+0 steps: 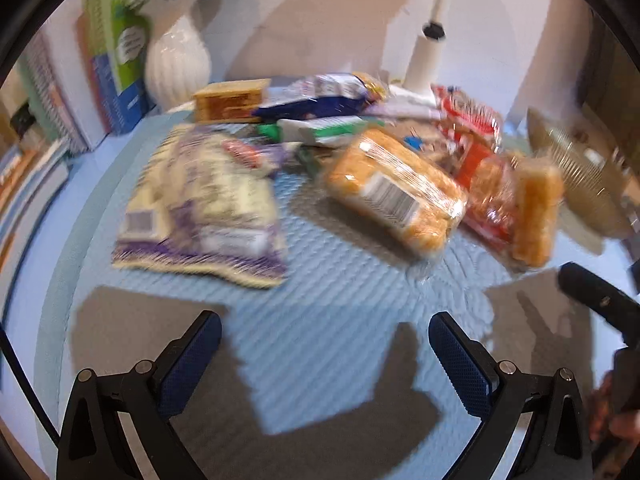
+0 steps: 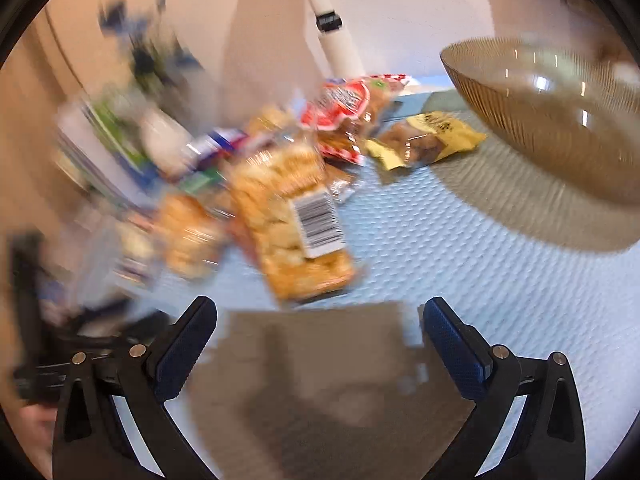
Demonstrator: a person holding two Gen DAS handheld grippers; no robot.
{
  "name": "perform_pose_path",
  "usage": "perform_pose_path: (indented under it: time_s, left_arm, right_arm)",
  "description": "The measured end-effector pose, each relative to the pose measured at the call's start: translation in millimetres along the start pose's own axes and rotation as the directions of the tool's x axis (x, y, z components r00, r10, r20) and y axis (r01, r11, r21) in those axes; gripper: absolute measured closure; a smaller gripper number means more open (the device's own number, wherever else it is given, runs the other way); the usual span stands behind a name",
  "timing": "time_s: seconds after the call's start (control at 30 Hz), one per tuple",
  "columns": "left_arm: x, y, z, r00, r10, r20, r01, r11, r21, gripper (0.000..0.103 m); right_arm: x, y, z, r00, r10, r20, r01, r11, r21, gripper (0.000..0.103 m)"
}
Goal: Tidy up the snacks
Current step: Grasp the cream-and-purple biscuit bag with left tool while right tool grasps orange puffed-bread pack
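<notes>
A pile of snack packs lies on a light blue textured mat (image 1: 320, 340). In the left wrist view a purple and cream bag (image 1: 204, 204) lies left, an orange cracker pack with a barcode (image 1: 396, 188) lies in the middle, and a red pack (image 1: 480, 184) lies right. My left gripper (image 1: 324, 344) is open and empty, short of them. In the right wrist view the orange barcode pack (image 2: 292, 216) lies just ahead of my open, empty right gripper (image 2: 320, 328). A yellow bag (image 2: 432, 140) and a red bag (image 2: 348, 108) lie beyond. A brown ribbed glass bowl (image 2: 552, 120) stands at right.
A white ribbed vase (image 1: 178, 64), books and boxes (image 1: 116, 68) stand at the back left by the wall. A white cylinder (image 1: 426, 56) stands behind the pile. The bowl also shows at the right of the left wrist view (image 1: 580, 176). Both views are motion-blurred.
</notes>
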State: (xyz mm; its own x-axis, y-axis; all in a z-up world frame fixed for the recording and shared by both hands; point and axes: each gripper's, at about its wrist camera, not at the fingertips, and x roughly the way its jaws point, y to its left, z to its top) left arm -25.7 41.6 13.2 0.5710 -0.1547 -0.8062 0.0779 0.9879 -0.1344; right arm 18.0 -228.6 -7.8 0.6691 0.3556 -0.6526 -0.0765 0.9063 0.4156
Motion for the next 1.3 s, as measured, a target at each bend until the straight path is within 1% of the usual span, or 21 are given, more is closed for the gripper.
perform_pose_path:
  time_s: [0.03,0.07,0.13,0.17,0.2,0.27,0.37,0.43,0.5,0.53,0.6,0.63,0.7,0.87,0.97,1.1,1.17,1.2,1.23,1.27,1.3]
  left_arm:
    - [-6,10,2,1.000,-0.009,0.003,0.009,1.000,-0.023,0.000]
    - [-14,22,6,1.000,0.009,0.018,-0.008,0.999,-0.046,0.000]
    - [-26,36,16,0.995,0.073,0.066,-0.068,0.996,-0.064,0.000]
    - [-31,43,23,0.989,0.109,0.099,-0.102,0.993,-0.066,0.000]
    - [-32,47,29,0.986,0.129,0.108,-0.122,0.990,-0.064,0.000]
    - [-26,56,41,0.984,0.144,0.105,-0.139,0.989,-0.058,0.000]
    - [-5,60,54,0.986,0.147,0.078,-0.142,0.988,-0.060,0.000]
    - [11,61,60,0.989,0.133,0.057,-0.129,0.989,-0.067,0.000]
    - [28,62,60,0.992,0.117,0.048,-0.113,0.991,-0.076,0.000]
    - [35,63,60,0.989,0.136,0.052,-0.132,0.989,-0.073,0.000]
    - [50,63,60,0.988,0.149,0.025,-0.147,0.987,-0.070,0.000]
    - [48,62,61,0.988,0.153,0.037,-0.150,0.986,-0.069,0.000]
    - [49,62,60,0.988,0.153,0.035,-0.150,0.986,-0.076,0.000]
    - [49,62,59,0.988,0.153,0.036,-0.150,0.986,-0.076,0.000]
    - [49,61,59,0.988,0.149,0.038,-0.146,0.986,-0.079,0.000]
    - [41,65,57,0.991,0.121,0.065,-0.114,0.988,-0.100,0.000]
    - [38,68,56,0.992,0.100,0.079,-0.091,0.989,-0.115,0.000]
    - [37,69,56,0.992,0.092,0.086,-0.082,0.990,-0.119,0.007]
    - [33,70,55,0.991,0.081,0.107,-0.067,0.990,-0.125,0.013]
    - [30,71,54,0.990,0.069,0.125,-0.053,0.990,-0.130,0.022]
    - [28,72,54,0.988,0.050,0.143,-0.031,0.991,-0.134,0.027]
  right_arm:
    - [-5,-3,0,1.000,0.023,0.015,-0.024,1.000,0.016,0.001]
    - [-10,-2,2,0.999,0.021,0.044,-0.021,1.000,0.007,0.001]
    - [-13,5,5,0.997,0.003,0.073,-0.001,1.000,-0.022,0.001]
    - [-12,13,9,0.997,0.005,0.079,-0.002,0.999,-0.046,0.001]
    - [-9,19,12,0.997,0.012,0.078,-0.007,0.998,-0.059,0.001]
    - [0,31,19,0.996,-0.002,0.084,0.010,0.994,-0.106,0.001]
    - [14,40,28,0.993,-0.072,0.093,0.088,0.981,-0.176,0.001]
    - [24,42,30,0.992,-0.084,0.097,0.101,0.976,-0.190,0.001]
    - [30,35,32,0.993,-0.067,0.096,0.083,0.982,-0.171,0.001]
    - [39,29,32,0.996,-0.050,0.076,0.061,0.988,-0.143,0.000]
    - [59,16,35,0.999,-0.027,-0.039,0.025,0.998,-0.061,0.000]
    - [54,16,37,1.000,-0.016,-0.011,0.015,0.998,-0.063,0.000]
    - [56,13,36,1.000,-0.003,-0.021,0.002,0.999,-0.043,0.000]
    - [51,6,36,0.999,0.039,-0.002,-0.039,0.999,-0.013,0.000]
    - [44,0,34,0.996,0.082,0.019,-0.083,0.996,0.019,0.000]
    - [35,-3,30,0.993,0.103,0.058,-0.107,0.993,0.053,0.000]
    - [32,-5,29,0.993,0.098,0.067,-0.102,0.993,0.060,0.000]
    - [32,-3,30,0.993,0.093,0.069,-0.097,0.994,0.053,0.011]
    - [31,1,29,0.993,0.095,0.070,-0.097,0.995,0.033,0.045]
    - [32,4,29,0.995,0.078,0.062,-0.079,0.997,0.014,0.055]
    - [35,8,29,0.996,0.069,0.048,-0.070,0.998,0.000,0.057]
